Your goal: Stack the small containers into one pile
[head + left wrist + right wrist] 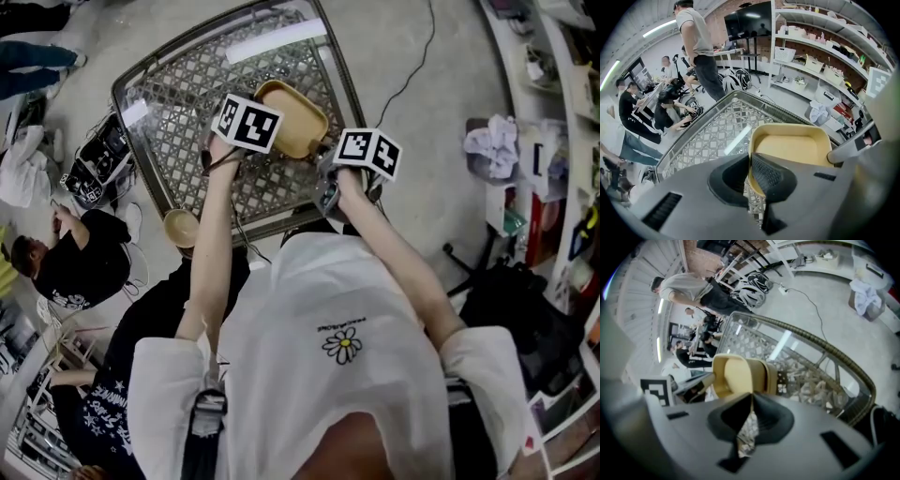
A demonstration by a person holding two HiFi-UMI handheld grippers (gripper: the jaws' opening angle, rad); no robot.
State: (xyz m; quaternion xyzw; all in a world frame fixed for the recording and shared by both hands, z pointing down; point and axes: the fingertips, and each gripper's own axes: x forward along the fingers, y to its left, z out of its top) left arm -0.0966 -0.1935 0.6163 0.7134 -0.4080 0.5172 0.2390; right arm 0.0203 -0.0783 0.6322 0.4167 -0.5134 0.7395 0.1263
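A tan square container sits over the lattice table top, gripped from two sides. My left gripper is shut on its left rim; in the left gripper view one pad is inside the container and the other outside. My right gripper is shut on the opposite rim. In the right gripper view the container looks like two nested shells, though I cannot tell for sure. The marker cubes hide the fingertips in the head view.
The table has a glass-and-lattice top with a metal rim. A round tan bowl shows just off its near-left edge. People sit on the floor at the left. Shelves line the right side.
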